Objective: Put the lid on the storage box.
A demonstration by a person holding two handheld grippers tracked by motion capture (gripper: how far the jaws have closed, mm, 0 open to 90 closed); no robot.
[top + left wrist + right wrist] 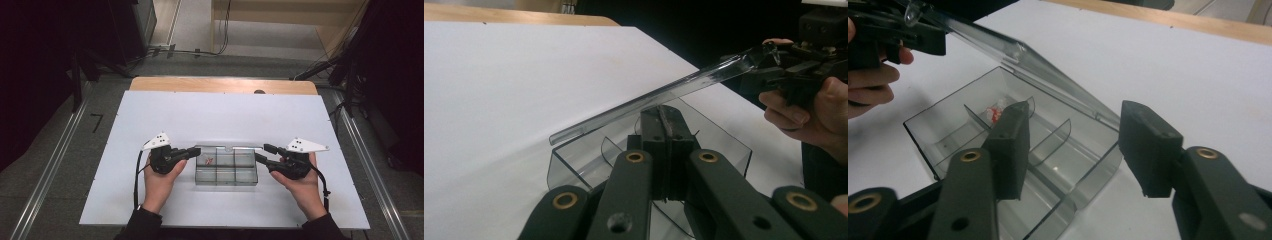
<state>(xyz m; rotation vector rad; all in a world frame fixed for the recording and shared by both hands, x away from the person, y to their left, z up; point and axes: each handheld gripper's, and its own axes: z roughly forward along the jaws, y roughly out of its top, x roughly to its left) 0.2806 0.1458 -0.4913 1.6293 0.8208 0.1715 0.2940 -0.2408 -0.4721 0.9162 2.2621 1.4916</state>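
One clear plastic box with six compartments (226, 167) sits near the middle of the white counter (165, 110), its one clear lid (654, 95) raised. One small red item (994, 113) lies inside. My left gripper (192, 151) has its jaws clamped on the box's left wall; my right gripper (264, 153) has jaws half-wide around the right end, not pressing.

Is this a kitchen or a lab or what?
Probably a lab or recording room: a bare white table, loose cables on the floor, and hand-held grippers working on a clear plastic box.
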